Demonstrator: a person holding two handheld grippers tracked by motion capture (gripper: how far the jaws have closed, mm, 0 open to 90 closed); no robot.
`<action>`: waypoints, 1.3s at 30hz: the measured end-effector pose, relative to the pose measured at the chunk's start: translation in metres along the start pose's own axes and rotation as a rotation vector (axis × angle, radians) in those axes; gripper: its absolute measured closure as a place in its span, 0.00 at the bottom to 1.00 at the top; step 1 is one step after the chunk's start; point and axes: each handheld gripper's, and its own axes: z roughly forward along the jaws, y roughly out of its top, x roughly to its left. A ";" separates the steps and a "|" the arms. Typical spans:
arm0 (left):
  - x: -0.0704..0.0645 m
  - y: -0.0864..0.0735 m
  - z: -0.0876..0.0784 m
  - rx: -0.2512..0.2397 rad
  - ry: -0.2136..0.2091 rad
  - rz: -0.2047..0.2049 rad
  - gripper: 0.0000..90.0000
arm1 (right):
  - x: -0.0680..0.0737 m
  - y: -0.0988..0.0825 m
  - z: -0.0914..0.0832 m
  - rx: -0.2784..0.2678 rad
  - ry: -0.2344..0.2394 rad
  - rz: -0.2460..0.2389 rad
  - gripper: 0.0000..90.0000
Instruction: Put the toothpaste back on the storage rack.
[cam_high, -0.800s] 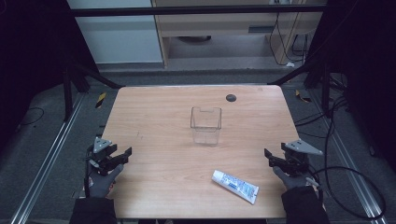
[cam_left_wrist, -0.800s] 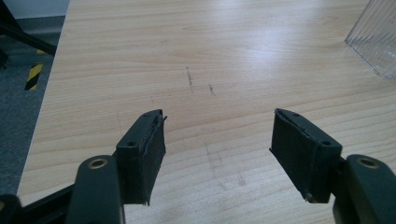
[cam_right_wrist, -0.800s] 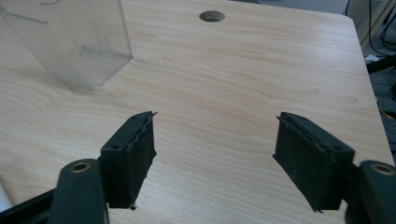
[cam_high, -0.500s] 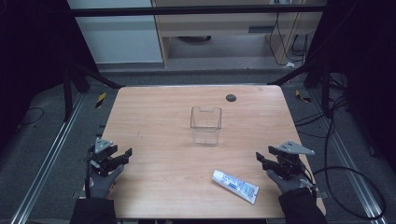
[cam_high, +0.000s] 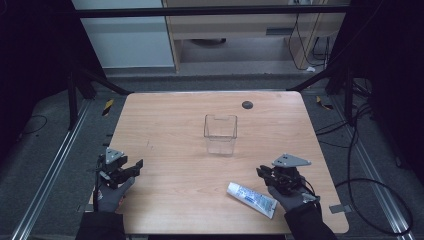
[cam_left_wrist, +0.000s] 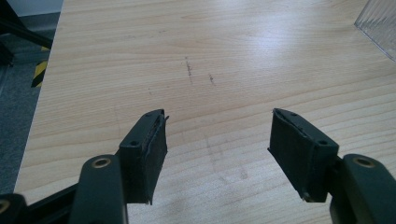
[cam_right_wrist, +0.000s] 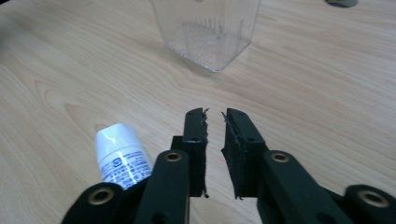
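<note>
The left gripper (cam_high: 131, 167) is hovering over the near left part of the wooden table (cam_high: 170, 130), held by a gloved hand (cam_high: 111, 196). In the left gripper view its jaws are standing wide apart with only bare wood between them; it is holding nothing.

Toward the middle of the table a clear plastic container (cam_high: 220, 134) is standing upright and looks empty. Its walls appear thin and smooth, so it is likely to be light, easy to tip or slide, and slick under the pads.

Nearer the front, right of centre, a white toothpaste tube (cam_high: 252, 199) is lying flat, apart from the container, its capped end pointing toward the table's middle. It is likely to be light and soft in the body, yielding under pressure; the cap end looks stiffer. Gripping across the body close to the cap would probably give the firmest hold.

The right gripper (cam_high: 261, 174) is sitting just beside the tube. In the right gripper view its jaws are standing nearly together with a narrow gap, clasping nothing, the tube's cap end (cam_right_wrist: 120, 151) lying just to their left.

Far right of centre, a small dark disc (cam_high: 247, 104) is sitting near the far edge.
</note>
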 end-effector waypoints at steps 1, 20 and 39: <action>0.000 0.000 0.000 0.000 0.001 0.000 0.39 | 0.002 0.000 0.001 0.007 0.006 -0.002 0.91; -0.003 0.000 0.003 0.020 0.016 0.033 0.39 | 0.037 -0.002 0.040 0.130 0.075 -0.027 1.00; -0.004 0.000 0.003 0.022 0.014 0.035 0.39 | 0.048 -0.003 0.051 0.178 0.109 -0.035 1.00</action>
